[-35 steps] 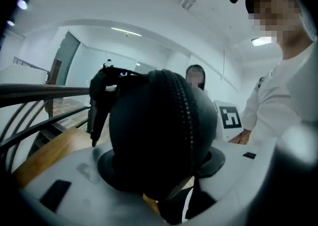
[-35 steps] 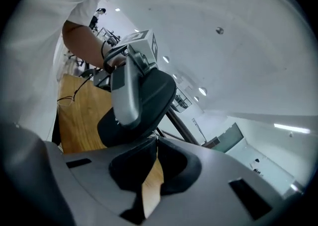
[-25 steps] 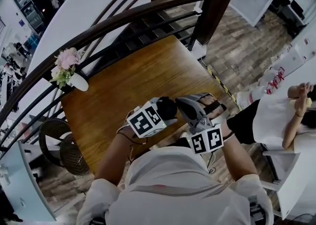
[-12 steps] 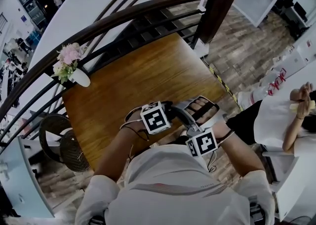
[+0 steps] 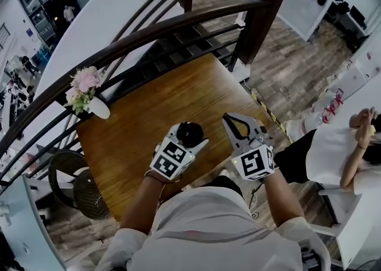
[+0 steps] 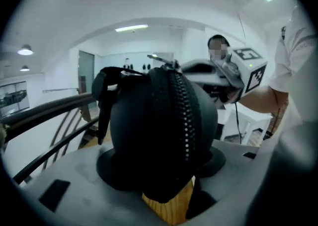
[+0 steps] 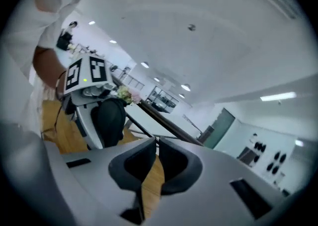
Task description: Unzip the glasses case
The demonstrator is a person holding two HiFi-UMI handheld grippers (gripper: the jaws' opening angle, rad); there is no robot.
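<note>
one glasses case (image 6: 149, 135) held in left gripper (image 5: 186, 140)

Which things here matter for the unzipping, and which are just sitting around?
For the job:
- glasses case, clamped in the left gripper
- its zipper
- right gripper, shut and empty

Lying about:
- flower vase
- wicker chair
- railing
- wooden table

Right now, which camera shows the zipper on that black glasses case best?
The left gripper view: the zipper runs down the middle of the glasses case, close up. The head view shows only the case's small dark end; the right gripper view shows it small, zipper unseen.
</note>
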